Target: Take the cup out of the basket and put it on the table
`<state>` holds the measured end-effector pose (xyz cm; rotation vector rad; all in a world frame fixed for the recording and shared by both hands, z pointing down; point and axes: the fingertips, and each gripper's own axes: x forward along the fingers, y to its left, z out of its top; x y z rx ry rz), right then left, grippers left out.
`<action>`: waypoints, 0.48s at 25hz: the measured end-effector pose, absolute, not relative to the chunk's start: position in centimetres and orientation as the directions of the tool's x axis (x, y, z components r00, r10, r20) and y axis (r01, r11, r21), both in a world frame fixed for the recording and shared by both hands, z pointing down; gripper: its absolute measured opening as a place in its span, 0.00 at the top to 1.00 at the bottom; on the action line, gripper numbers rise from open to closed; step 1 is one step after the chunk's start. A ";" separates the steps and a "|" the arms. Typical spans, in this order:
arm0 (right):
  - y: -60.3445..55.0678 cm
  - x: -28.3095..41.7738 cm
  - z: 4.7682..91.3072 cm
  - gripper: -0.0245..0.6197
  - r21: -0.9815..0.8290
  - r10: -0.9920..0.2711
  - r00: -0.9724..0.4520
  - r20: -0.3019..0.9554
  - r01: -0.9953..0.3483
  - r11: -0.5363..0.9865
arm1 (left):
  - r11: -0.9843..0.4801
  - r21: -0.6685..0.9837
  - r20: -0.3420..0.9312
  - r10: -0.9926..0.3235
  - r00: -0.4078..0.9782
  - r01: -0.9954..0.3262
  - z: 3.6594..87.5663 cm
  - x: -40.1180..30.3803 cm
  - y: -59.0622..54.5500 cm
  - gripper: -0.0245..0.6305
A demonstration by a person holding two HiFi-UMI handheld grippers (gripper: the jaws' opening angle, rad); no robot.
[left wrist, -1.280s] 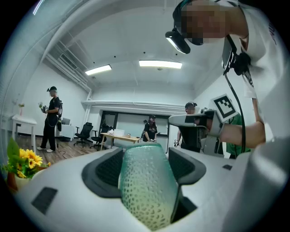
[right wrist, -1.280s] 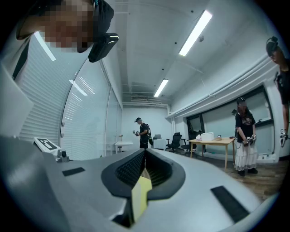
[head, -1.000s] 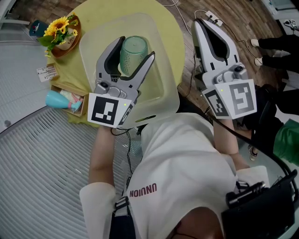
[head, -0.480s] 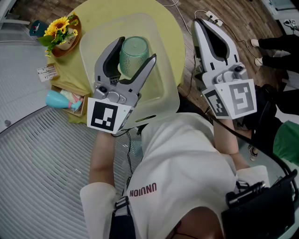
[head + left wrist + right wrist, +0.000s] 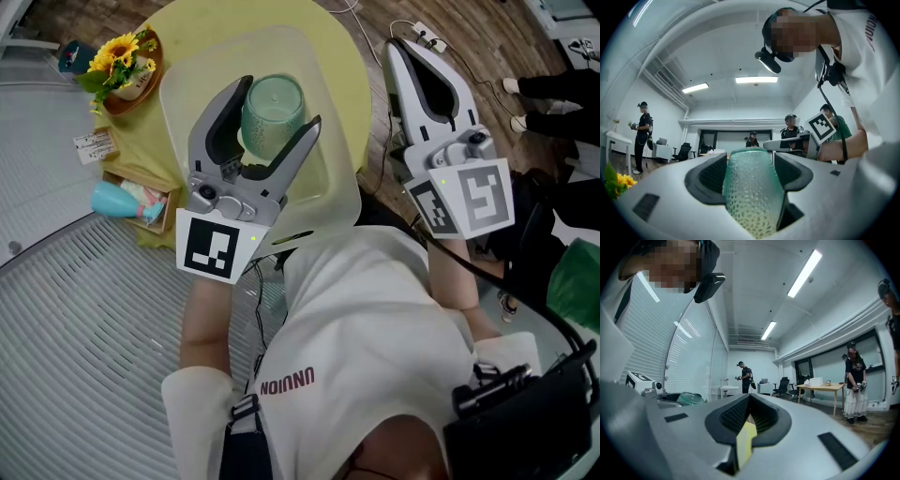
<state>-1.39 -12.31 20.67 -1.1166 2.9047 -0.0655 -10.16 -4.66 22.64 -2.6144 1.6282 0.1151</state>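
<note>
A green textured cup (image 5: 272, 111) is held up over the pale translucent basket (image 5: 183, 80), which stands on the round yellow table (image 5: 354, 70). My left gripper (image 5: 275, 103) is shut on the cup, one finger on each side of it. In the left gripper view the cup (image 5: 751, 192) fills the gap between the jaws and points up toward the ceiling. My right gripper (image 5: 401, 47) hangs beside the table's right edge, shut, with nothing held. In the right gripper view its jaws (image 5: 749, 401) are together and the cup (image 5: 690, 398) shows small at the left.
A bowl of sunflowers (image 5: 127, 61) stands at the table's far left. Nearer lie a card (image 5: 94, 145) and a small box with a light-blue cup (image 5: 117, 200). Cables (image 5: 422, 33) lie on the wood floor at the right, near someone's legs (image 5: 553, 89).
My left gripper has shifted slightly toward the right and up with the cup in it. The right gripper has hardly moved.
</note>
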 end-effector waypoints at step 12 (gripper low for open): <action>-12.1 -1.7 20.7 0.93 -0.022 -0.665 -0.747 -0.002 -0.664 0.747 | -0.445 -0.041 -0.109 -0.888 0.446 -0.895 22.1 -9.9 -4.3 0.46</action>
